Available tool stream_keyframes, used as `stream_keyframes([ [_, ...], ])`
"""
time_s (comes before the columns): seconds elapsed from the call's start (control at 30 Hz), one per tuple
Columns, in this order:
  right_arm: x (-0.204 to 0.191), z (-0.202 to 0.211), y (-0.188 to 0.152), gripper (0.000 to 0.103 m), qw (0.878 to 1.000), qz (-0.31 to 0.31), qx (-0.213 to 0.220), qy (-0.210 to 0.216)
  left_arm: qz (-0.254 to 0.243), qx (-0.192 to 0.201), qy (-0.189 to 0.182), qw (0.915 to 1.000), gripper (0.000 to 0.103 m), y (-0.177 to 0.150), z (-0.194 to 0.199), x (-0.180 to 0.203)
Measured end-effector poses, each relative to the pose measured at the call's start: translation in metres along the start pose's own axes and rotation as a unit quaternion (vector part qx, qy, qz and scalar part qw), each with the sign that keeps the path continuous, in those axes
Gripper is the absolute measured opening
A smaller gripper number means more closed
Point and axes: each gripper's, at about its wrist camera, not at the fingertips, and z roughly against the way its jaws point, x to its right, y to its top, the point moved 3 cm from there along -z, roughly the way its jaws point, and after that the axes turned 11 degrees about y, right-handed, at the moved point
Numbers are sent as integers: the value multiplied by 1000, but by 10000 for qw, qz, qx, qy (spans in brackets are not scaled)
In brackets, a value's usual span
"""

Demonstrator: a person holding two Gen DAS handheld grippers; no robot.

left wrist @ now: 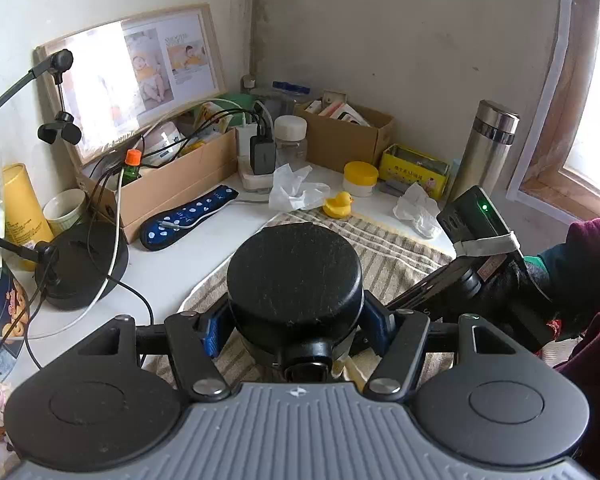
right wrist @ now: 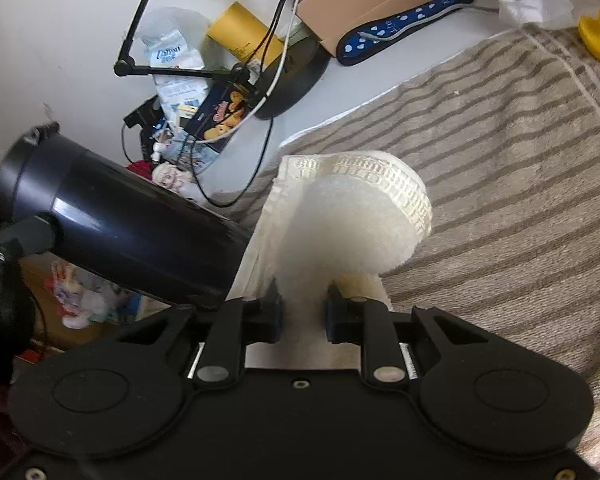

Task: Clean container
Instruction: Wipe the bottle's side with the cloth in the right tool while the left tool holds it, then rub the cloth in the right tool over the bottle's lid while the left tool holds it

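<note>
Black container [left wrist: 294,276] clamped in left claw [left wrist: 294,326], right claw [right wrist: 303,312] pinching cloth [right wrist: 352,216] beside it.

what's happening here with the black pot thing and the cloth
A person holds tongs in each hand. The left tongs clamp a black cylindrical container, tipped on its side above the striped towel. The right tongs grip a folded cream cloth, its edge beside the container, apparently ready to wipe it.

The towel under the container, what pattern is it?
The towel has brown and beige stripes, clearest in the right wrist view.
</note>
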Motion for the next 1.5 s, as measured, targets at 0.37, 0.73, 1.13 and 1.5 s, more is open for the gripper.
stream_keyframes([
  [0.37,-3,7,0,20,9983,-388,153,395,-109,-25,-82,9999,64,2,-1,-1],
  [0.73,-16,25,7,20,9816,-888,696,1542,-321,-18,-232,9992,64,4,-1,-1],
  [1.13,-68,52,42,20,9541,-319,807,2866,-1065,16,-617,9924,64,1,3,2],
  [1.5,-43,42,29,20,9593,-570,710,2673,-1471,103,-703,9866,65,-2,8,9],
])
